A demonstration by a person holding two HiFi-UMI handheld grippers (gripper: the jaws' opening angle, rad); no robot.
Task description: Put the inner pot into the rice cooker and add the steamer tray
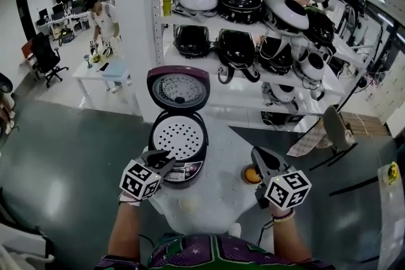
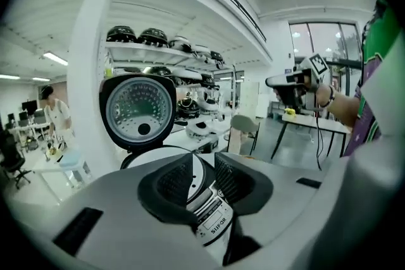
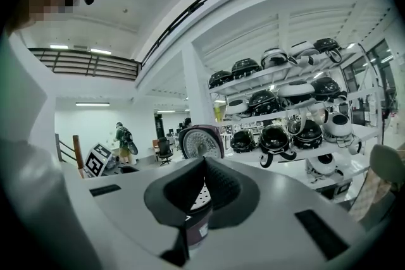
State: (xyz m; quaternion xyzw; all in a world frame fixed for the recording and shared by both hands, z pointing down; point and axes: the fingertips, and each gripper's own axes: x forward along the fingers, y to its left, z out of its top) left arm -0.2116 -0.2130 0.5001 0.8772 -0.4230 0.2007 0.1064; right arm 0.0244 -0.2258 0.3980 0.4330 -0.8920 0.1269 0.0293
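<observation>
The rice cooker [image 1: 180, 169] stands on the white table [image 1: 215, 202] with its lid [image 1: 178, 90] raised. A white perforated steamer tray [image 1: 178, 136] lies in its mouth; the inner pot under it is hidden. My left gripper [image 1: 162, 159] hovers at the cooker's front left rim, jaws apart with nothing between them. In the left gripper view the left gripper [image 2: 204, 175] frames the tray's edge [image 2: 197, 183] and the lid [image 2: 139, 109]. My right gripper [image 1: 257, 155] hangs shut and empty to the right of the cooker. In the right gripper view the right gripper [image 3: 203, 165] points at the cooker [image 3: 195, 227].
A small orange object [image 1: 251, 175] lies on the table by the right gripper. White shelves [image 1: 253, 82] behind hold several rice cookers. A chair [image 1: 335, 126] stands at the right. A person [image 1: 101, 19] works at a far table on the left.
</observation>
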